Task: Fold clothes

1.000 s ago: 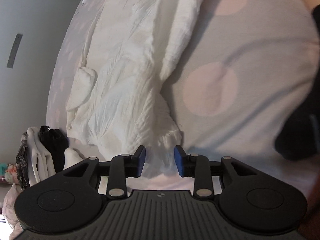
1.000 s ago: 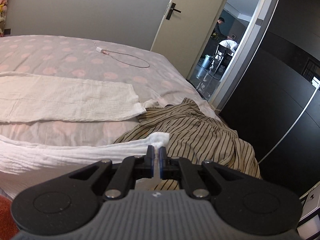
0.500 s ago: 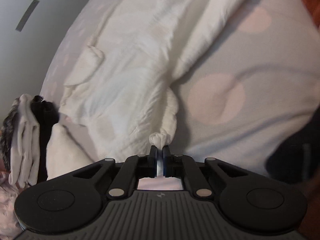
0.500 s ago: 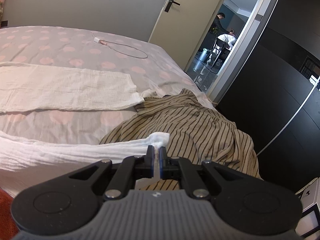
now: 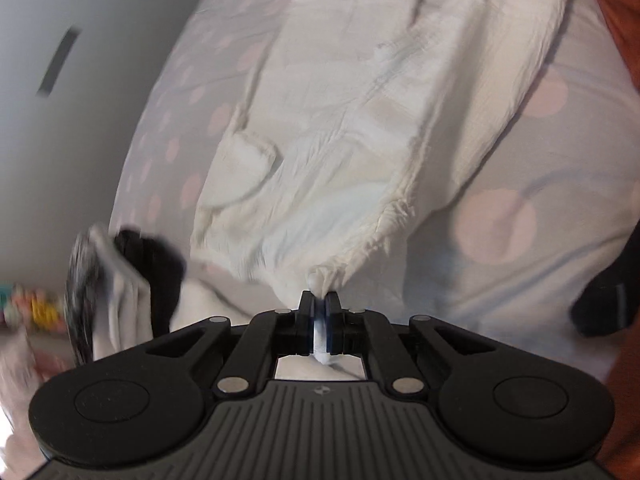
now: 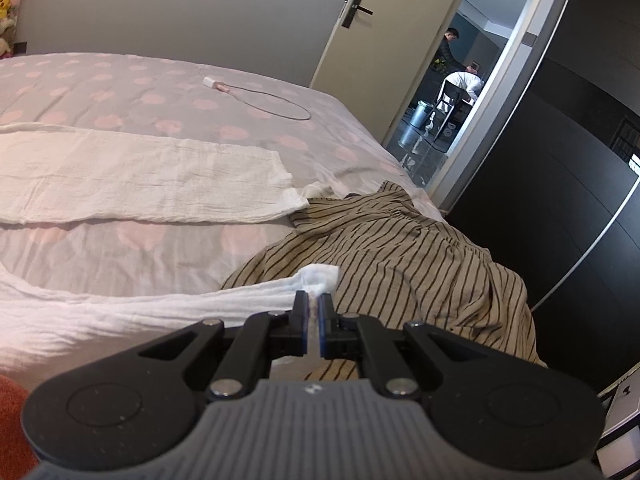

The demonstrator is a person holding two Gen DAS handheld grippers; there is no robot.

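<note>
A white crinkled garment lies spread on a bed with a pink-dotted sheet. My left gripper is shut on a bunched corner of it and lifts that edge off the sheet. My right gripper is shut on another corner of the white garment, whose edge stretches away to the left. A second leg or sleeve of it lies flat farther back on the bed.
A beige striped garment lies crumpled at the bed's right edge. A charger cable lies at the far side. A stack of folded clothes sits at the left. An open door and dark wardrobe stand right.
My left gripper was open a second ago; it closed on the white garment's corner and has lifted and pulled it. My right gripper stays shut on its corner and has barely moved.
</note>
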